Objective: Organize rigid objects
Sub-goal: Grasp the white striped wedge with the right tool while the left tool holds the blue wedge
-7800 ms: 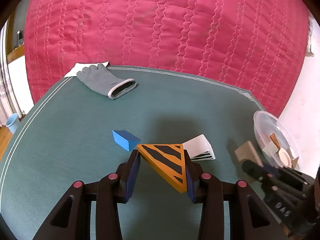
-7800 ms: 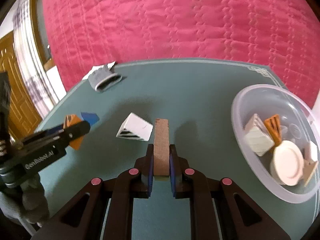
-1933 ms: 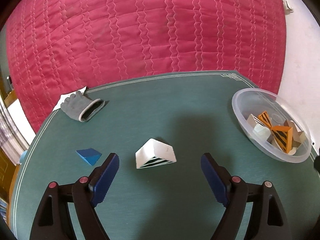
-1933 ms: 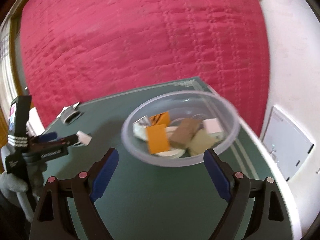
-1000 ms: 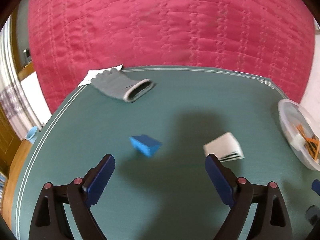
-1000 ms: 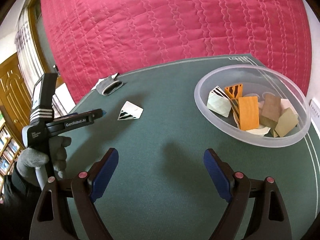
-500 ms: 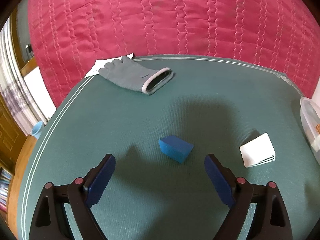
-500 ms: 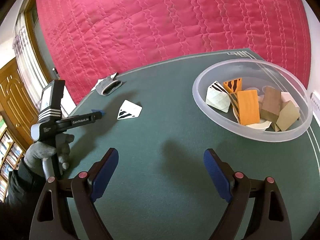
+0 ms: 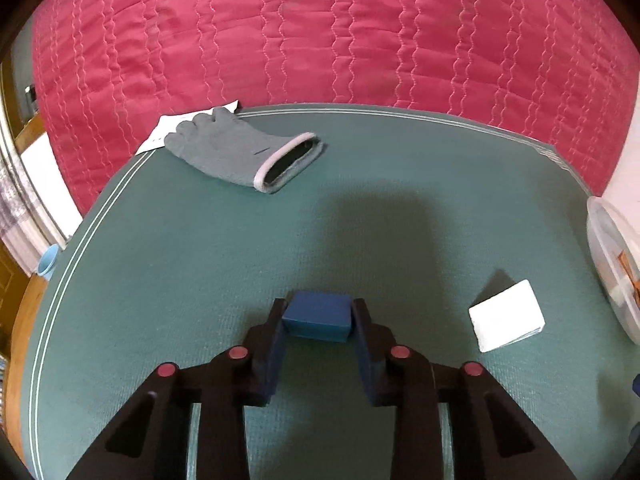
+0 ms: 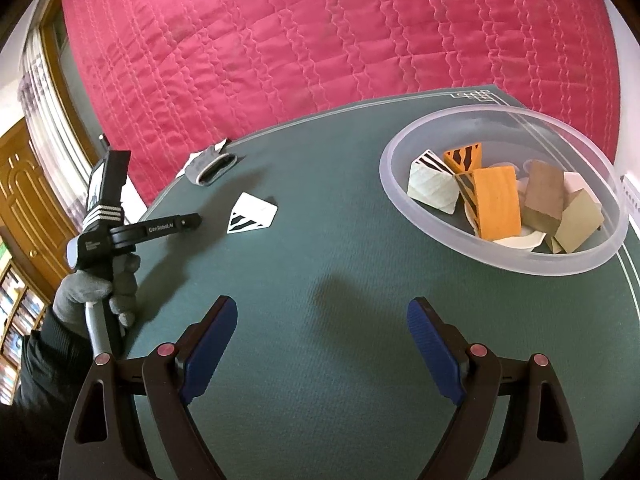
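Note:
A blue block (image 9: 318, 316) lies on the green table (image 9: 160, 260) between the pads of my left gripper (image 9: 319, 305), whose jaws are closing and press on both its sides. From the right wrist view the left gripper (image 10: 192, 221) is held low over the table by a gloved hand (image 10: 88, 292), and the block is hidden there. A white wedge with black stripes (image 9: 506, 320) (image 10: 253, 213) lies to its right. My right gripper (image 10: 321, 303) hangs open over bare table, in front of the clear bowl (image 10: 500, 264), nothing between its fingers.
The bowl holds several blocks, among them orange striped ones (image 10: 494, 200) and a brown one (image 10: 542, 196). A grey glove (image 9: 240, 152) lies on a paper sheet at the table's far left. A red quilted cloth (image 9: 320, 32) hangs behind. A wooden door (image 10: 24, 184) stands at the left.
The left gripper has moved forward and down over the blue block and shut on it; half a second ago its jaws were wide apart. The right gripper has stayed still and open.

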